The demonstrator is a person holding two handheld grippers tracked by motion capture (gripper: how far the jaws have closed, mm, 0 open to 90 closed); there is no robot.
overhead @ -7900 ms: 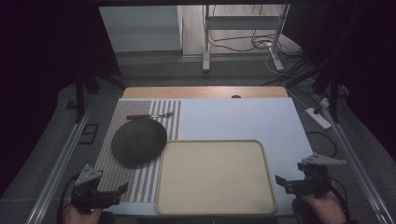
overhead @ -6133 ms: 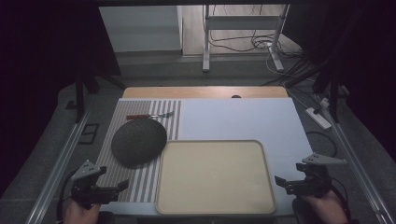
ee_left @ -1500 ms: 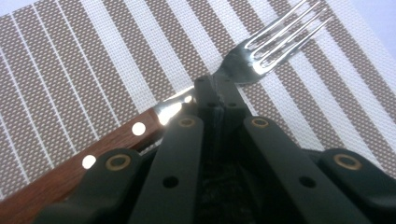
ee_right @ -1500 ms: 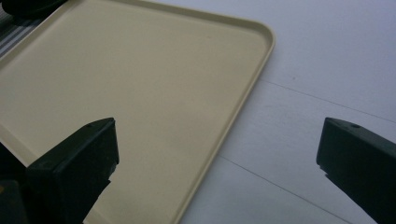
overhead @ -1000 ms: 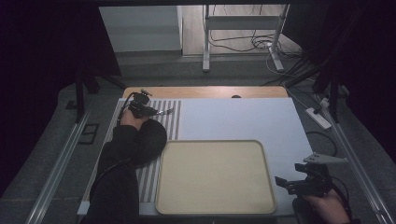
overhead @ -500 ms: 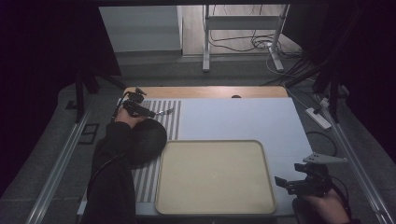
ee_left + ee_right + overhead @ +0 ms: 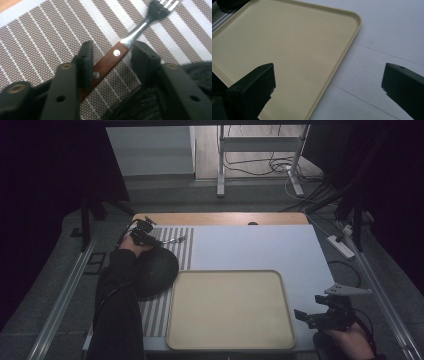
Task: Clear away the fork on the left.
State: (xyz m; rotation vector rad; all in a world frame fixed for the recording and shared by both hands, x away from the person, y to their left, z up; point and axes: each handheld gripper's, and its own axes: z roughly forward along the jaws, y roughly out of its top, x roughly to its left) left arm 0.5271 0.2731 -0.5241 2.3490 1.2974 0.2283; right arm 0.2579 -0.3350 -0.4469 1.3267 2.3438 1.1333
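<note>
A fork point(image 7: 112, 58) with a riveted wooden handle lies slantwise on the striped placemat point(image 7: 45, 37) at the far left point(image 7: 175, 240). My left gripper point(image 7: 114, 51) reaches over it point(image 7: 142, 234) and straddles the handle. Its jaws have just been closing; one pad is against the handle's side and a gap remains at the other. Close to the gripper's side lies a dark round plate point(image 7: 157, 270), seen up close as a dark edge point(image 7: 195, 72). My right gripper point(image 7: 302, 316) rests at the near right, open wide point(image 7: 329, 77) and empty, over the edge of the cream tray point(image 7: 287, 45).
The cream tray point(image 7: 230, 310) takes up the near middle of the white table cover point(image 7: 260, 245). The person's left sleeve point(image 7: 117, 310) crosses the placemat point(image 7: 184, 252) and part of the plate. A wooden strip point(image 7: 220, 218) borders the far edge.
From the near edge the left arm has reached to the fork at the far left. In the last second the gripper slid slightly left and lower over the handle. The right gripper stayed put.
</note>
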